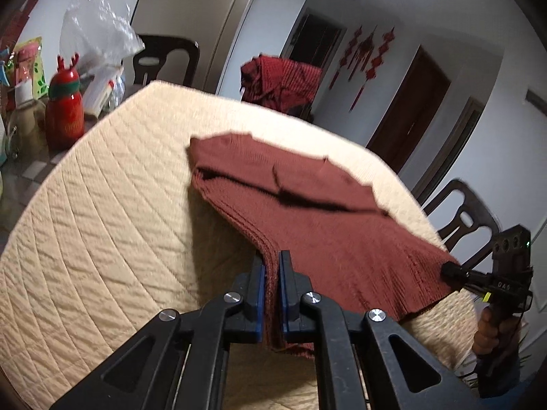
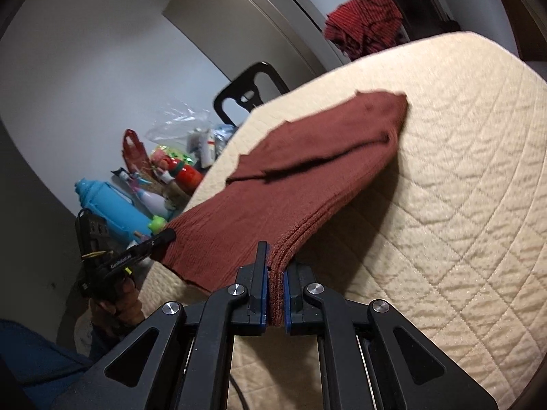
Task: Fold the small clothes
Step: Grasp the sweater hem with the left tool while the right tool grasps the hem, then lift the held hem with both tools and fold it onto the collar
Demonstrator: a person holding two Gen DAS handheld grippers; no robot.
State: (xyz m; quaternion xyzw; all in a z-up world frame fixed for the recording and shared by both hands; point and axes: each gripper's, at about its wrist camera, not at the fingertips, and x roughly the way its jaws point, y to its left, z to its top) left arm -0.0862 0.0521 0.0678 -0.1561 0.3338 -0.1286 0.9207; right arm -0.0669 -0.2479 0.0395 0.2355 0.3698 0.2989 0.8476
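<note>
Near hem of sweater (image 1: 307, 225) clamped in left claw (image 1: 271, 266) and right claw (image 2: 275, 270) — lifted off quilt (image 1: 102, 205) beyond, presumably for folding over.

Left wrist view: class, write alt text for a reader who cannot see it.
The left gripper is shut on the near edge of a rust-brown knit garment, lifting it off a cream quilted cover. At right, the right gripper pinches the same edge. Chairs and clutter stand behind.
</note>
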